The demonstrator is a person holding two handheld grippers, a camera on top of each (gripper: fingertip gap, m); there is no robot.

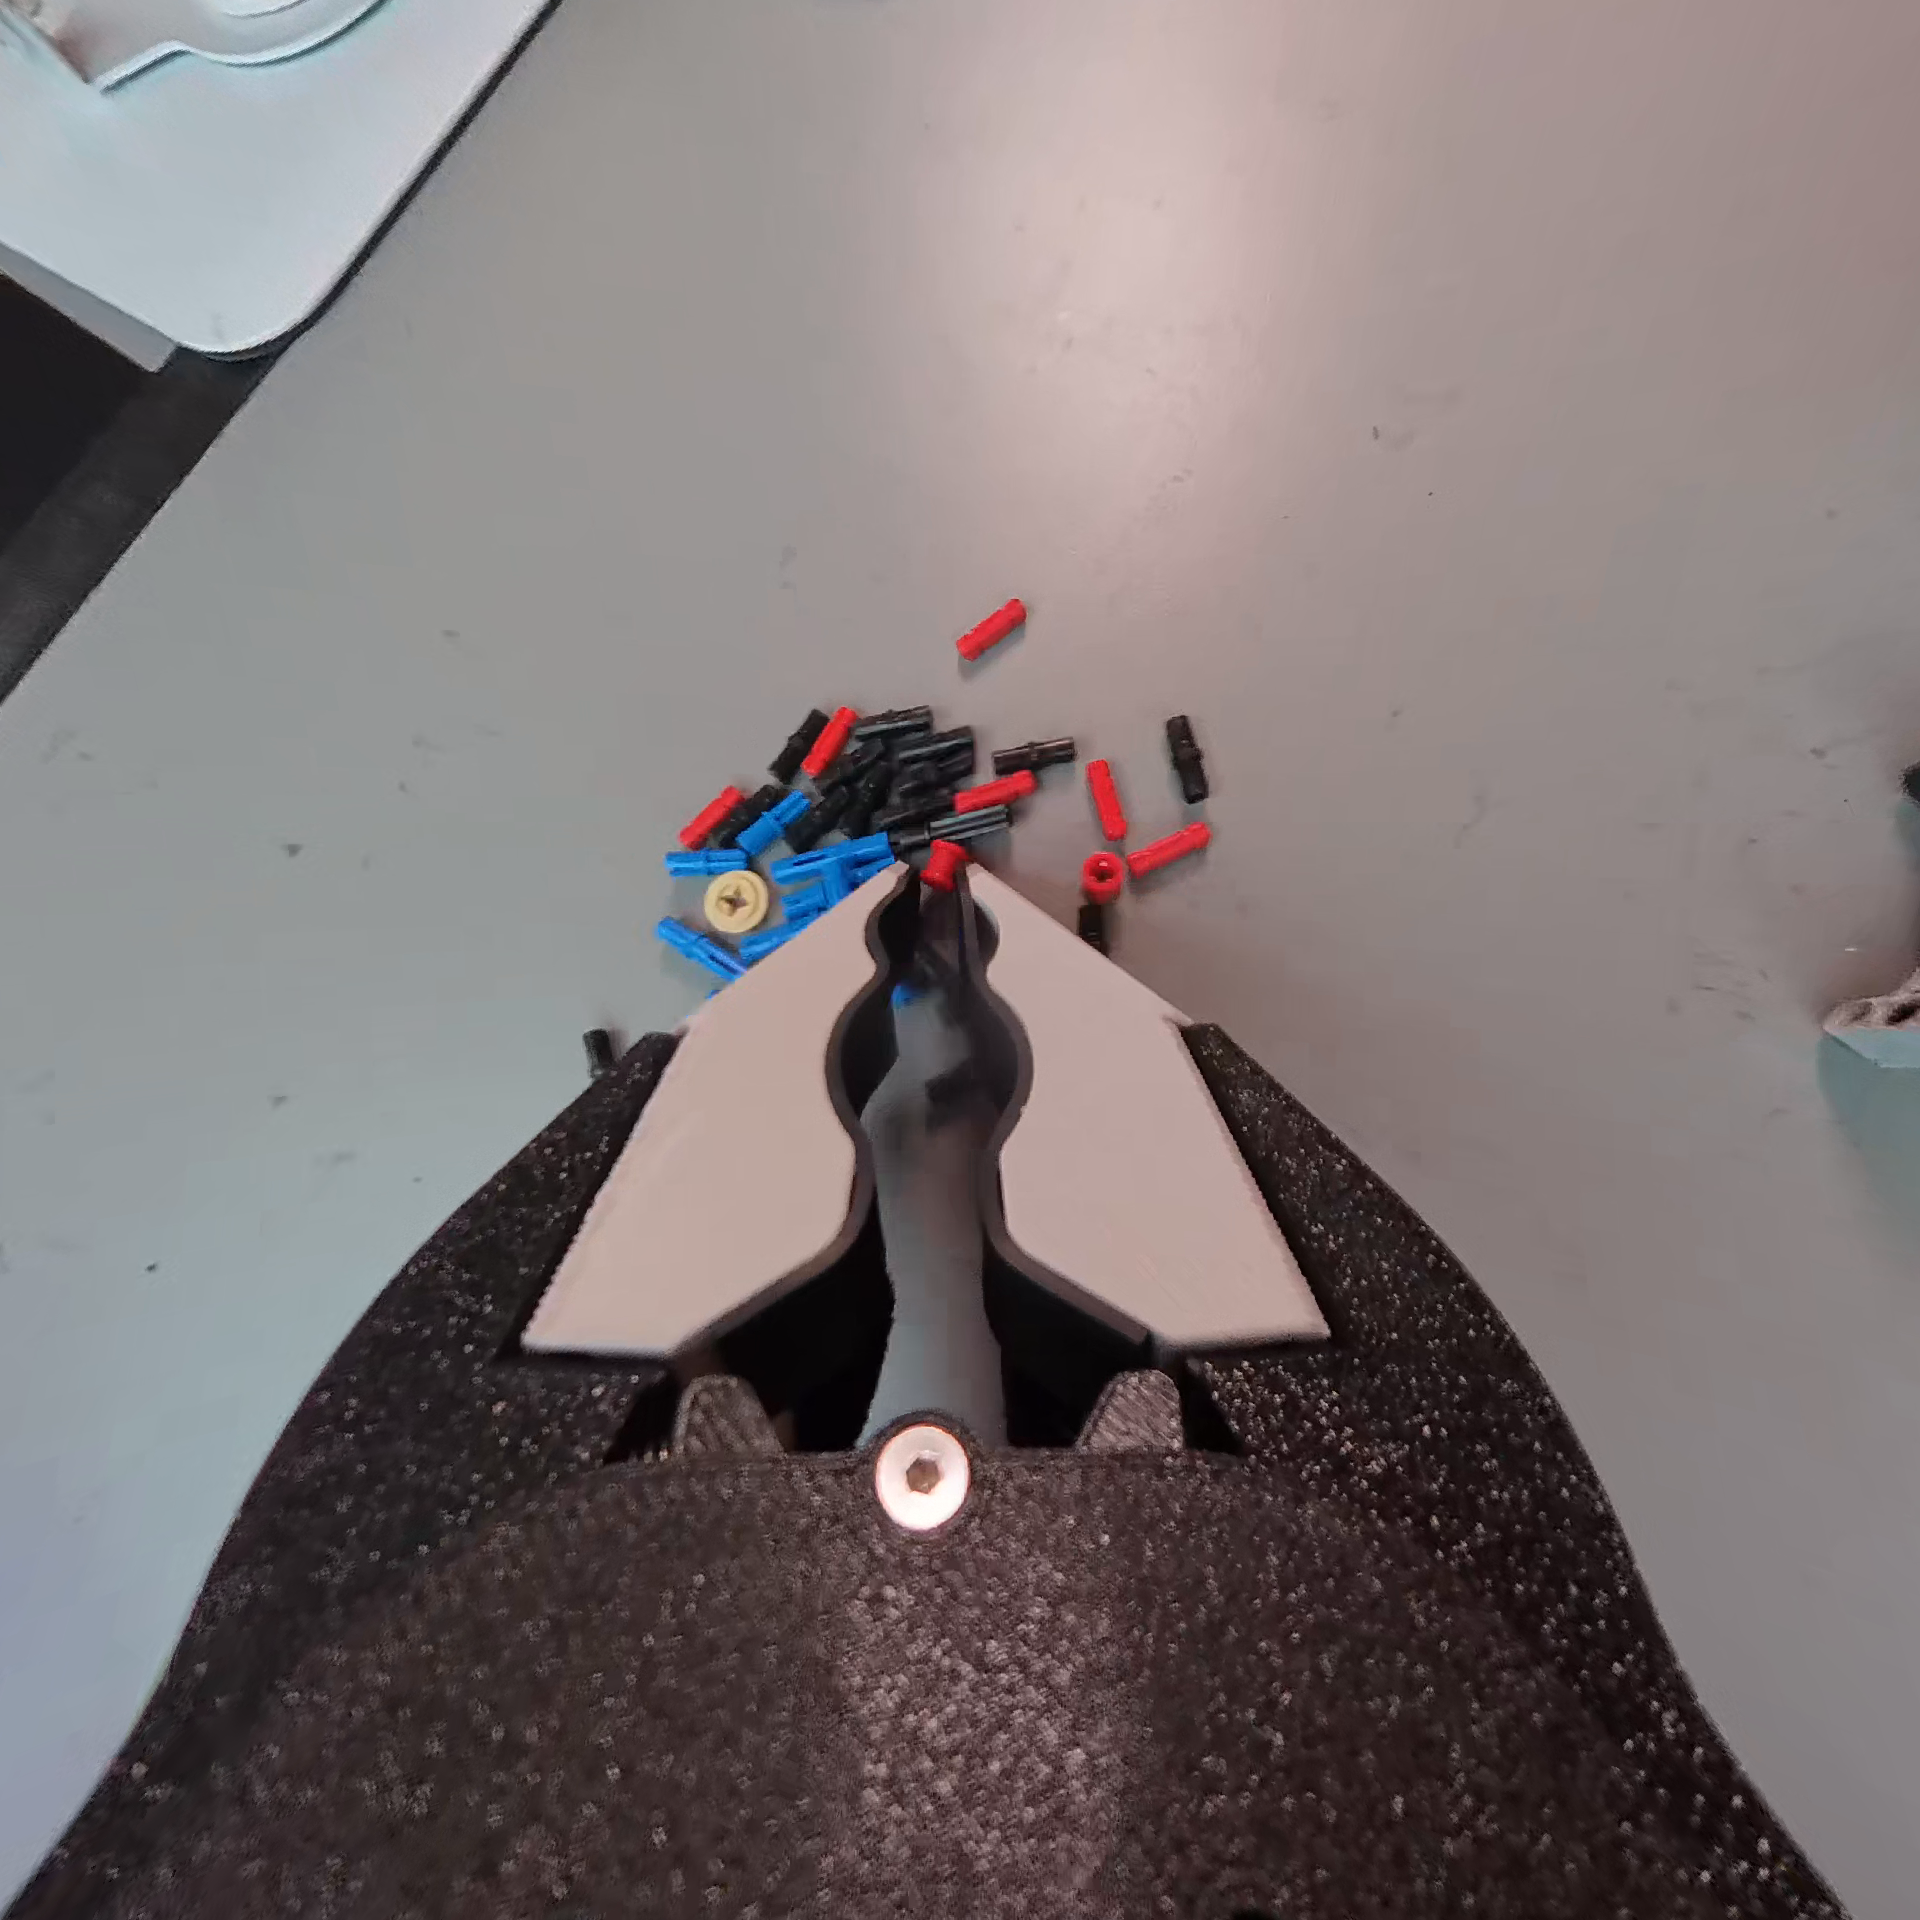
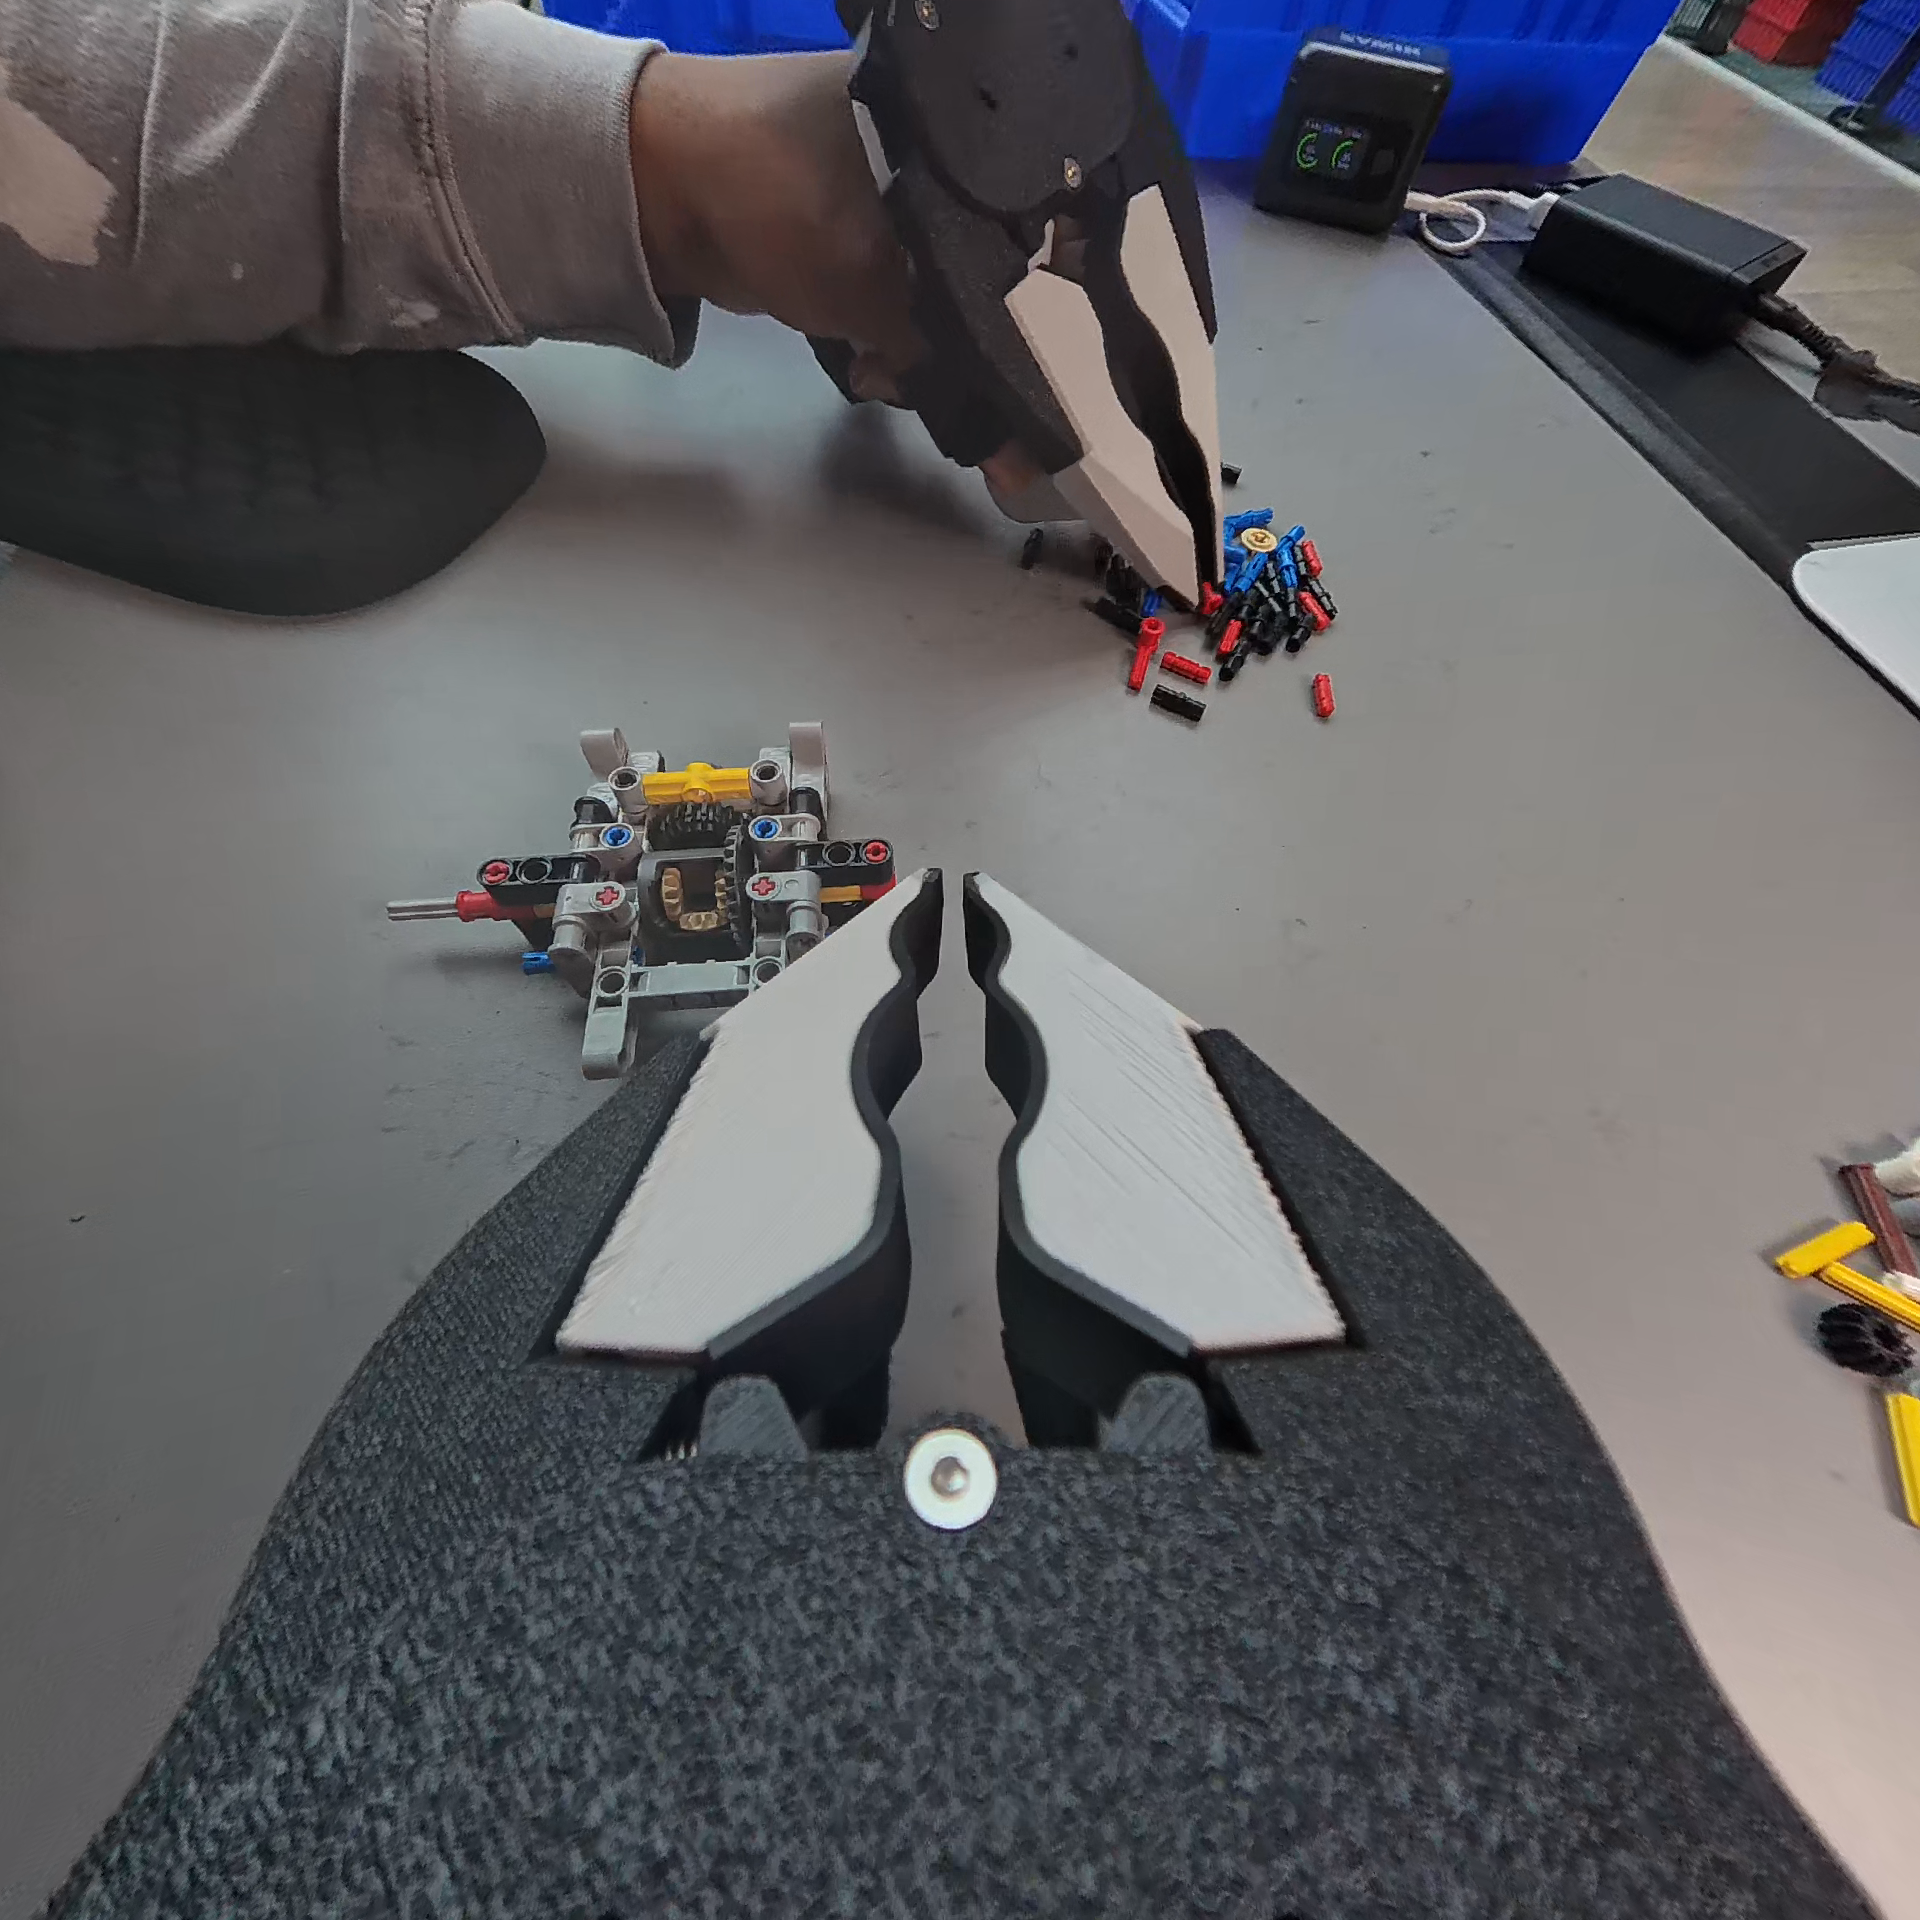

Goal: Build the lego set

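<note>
Left wrist view: the left gripper (image 1: 932, 871) points down into a heap of small pegs (image 1: 894, 790), black, red and blue, on the grey tabletop (image 1: 1351, 364). Its two fingers are drawn nearly together and pinch a short red peg (image 1: 943, 862) right at their tips. Just to the left of the tips lies a tan round piece (image 1: 738, 900) among blue pegs; just to the right stands a red bush (image 1: 1101, 873), with more red pegs beside it. One red peg (image 1: 990, 629) lies alone ahead of the heap.

Right wrist view: the right gripper (image 2: 951, 883) hovers over bare tabletop (image 2: 1455, 935), its fingers narrow with a slim gap between the tips and nothing in them. Just left of its tips, partly hidden behind the left finger, sits the half-built lego assembly (image 2: 686, 894), grey beams around black gears with a yellow piece at its far side. Ahead and to the right, well apart, a person's hand (image 2: 769, 197) in a pale sleeve (image 2: 312, 177) holds the left gripper (image 2: 1205, 597), tips down at the near edge of the peg heap (image 2: 1262, 603). At the far right edge lie loose yellow pieces (image 2: 1860, 1273) and a black gear (image 2: 1865, 1340). Beyond the heap stand a small black device (image 2: 1351, 130), a black power brick (image 2: 1662, 260) and blue bins (image 2: 1455, 62).
</note>
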